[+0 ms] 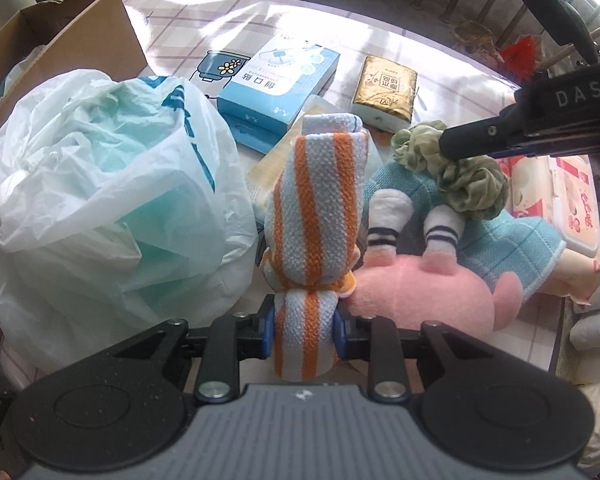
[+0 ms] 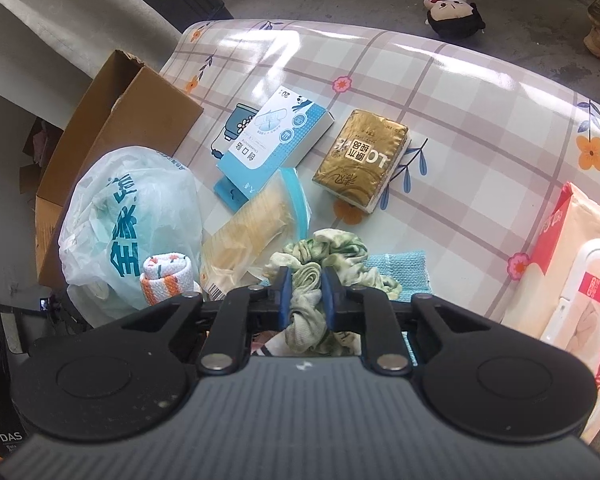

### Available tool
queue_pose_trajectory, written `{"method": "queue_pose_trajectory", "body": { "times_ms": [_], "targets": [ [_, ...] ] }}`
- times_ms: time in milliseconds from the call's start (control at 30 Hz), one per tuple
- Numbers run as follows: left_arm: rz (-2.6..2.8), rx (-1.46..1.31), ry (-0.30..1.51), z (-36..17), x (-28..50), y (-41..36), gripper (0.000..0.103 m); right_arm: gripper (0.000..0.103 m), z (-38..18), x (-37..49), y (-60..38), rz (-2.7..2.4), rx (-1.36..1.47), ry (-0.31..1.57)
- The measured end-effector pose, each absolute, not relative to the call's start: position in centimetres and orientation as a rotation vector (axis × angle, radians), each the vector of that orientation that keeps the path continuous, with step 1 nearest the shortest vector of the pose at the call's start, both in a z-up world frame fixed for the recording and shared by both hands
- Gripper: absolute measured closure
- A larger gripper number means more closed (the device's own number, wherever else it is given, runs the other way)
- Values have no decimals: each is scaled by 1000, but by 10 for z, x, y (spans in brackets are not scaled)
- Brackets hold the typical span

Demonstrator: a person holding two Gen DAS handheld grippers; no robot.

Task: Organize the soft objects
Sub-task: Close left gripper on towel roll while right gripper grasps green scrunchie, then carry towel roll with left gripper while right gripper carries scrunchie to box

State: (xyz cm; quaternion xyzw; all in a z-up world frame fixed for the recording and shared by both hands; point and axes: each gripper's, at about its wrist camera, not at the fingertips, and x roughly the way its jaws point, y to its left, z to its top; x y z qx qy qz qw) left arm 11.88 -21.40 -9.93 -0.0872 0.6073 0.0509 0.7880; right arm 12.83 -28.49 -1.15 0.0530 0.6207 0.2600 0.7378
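Note:
A rolled towel (image 1: 316,216) with orange and pale blue stripes stands between the blue pads of my left gripper (image 1: 304,322), which is shut on its lower end. The same towel (image 2: 165,278) shows at the left of the right wrist view. My right gripper (image 2: 307,298) is shut on a green ruffled scrunchie (image 2: 324,256); from the left wrist camera that scrunchie (image 1: 456,168) hangs from the black fingers (image 1: 484,138) of the right gripper. Under it lies a pink plush doll (image 1: 424,292) in a teal dress with white striped socks.
A stuffed white plastic bag (image 1: 104,208) fills the left, with an open cardboard box (image 2: 112,128) behind it. On the checked tablecloth (image 2: 480,120) lie a blue bandage box (image 2: 276,136), a gold tissue pack (image 2: 364,156), a zip bag (image 2: 256,224) and a wet-wipe pack (image 2: 580,280).

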Motion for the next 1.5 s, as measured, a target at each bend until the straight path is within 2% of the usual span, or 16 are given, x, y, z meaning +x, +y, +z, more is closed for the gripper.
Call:
{"method": "queue_pose_trajectory", "body": {
  "times_ms": [567,800,1067,1267,1400,1500],
  "targets": [
    [31,-191,1186,-42,141,-211,75,92,31,138,-325,468,368,1232],
    [2,-268,1145,-5,164,-184,75,92,64,146,-320,444,479,1146],
    [-40,-355,1097,39,185,-105,75,92,110,159,-267,426,578,1055],
    [7,-330,1067,68,199,-11,74,92,128,177,-180,453,669,1002],
    [58,-290,1072,73,212,48,74,92,126,194,-108,495,743,982],
    [61,-244,1123,57,225,88,74,92,113,209,-57,513,782,988]
  ]
}}
